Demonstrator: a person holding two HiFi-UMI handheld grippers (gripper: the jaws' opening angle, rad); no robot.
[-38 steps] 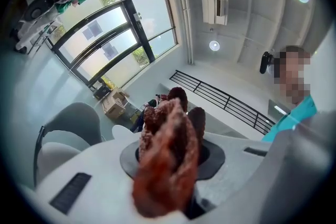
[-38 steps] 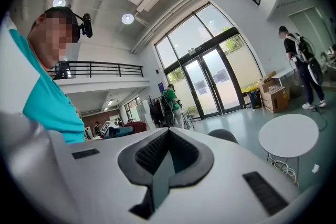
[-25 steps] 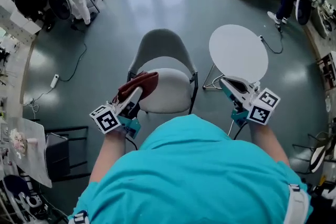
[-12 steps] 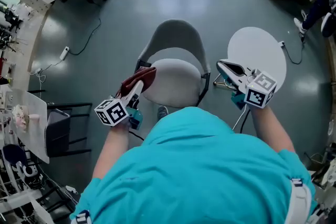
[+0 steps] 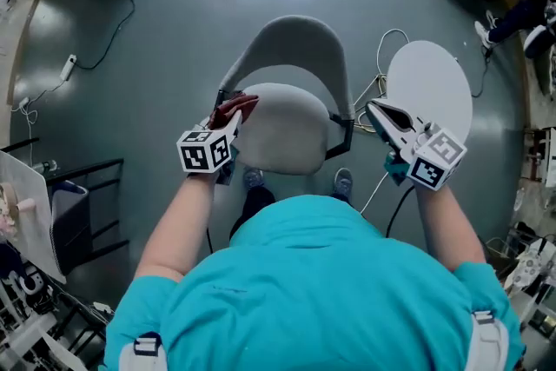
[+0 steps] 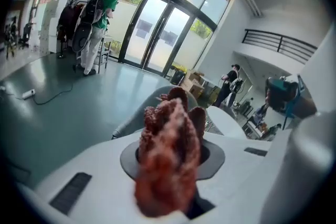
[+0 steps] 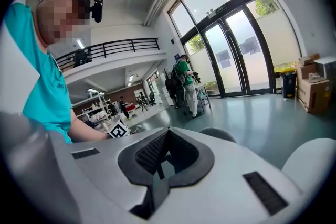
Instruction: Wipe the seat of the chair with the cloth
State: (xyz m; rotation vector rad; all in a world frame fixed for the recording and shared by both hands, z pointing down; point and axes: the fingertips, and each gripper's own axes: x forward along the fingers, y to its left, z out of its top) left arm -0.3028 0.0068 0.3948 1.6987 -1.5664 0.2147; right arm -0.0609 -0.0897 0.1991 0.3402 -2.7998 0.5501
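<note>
Left claw (image 5: 228, 118) pinching one red cloth (image 5: 237, 106) at one chair seat (image 5: 291, 133); right claw (image 5: 374, 108) pressed together.

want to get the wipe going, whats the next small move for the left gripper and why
Probably slide the left gripper rightward across the seat, pressing the cloth down. Its jaws are shut on the red cloth, which sits at the seat's left edge, and the rest of the seat lies bare to its right. Whether the cloth touches the seat can't be told.
</note>
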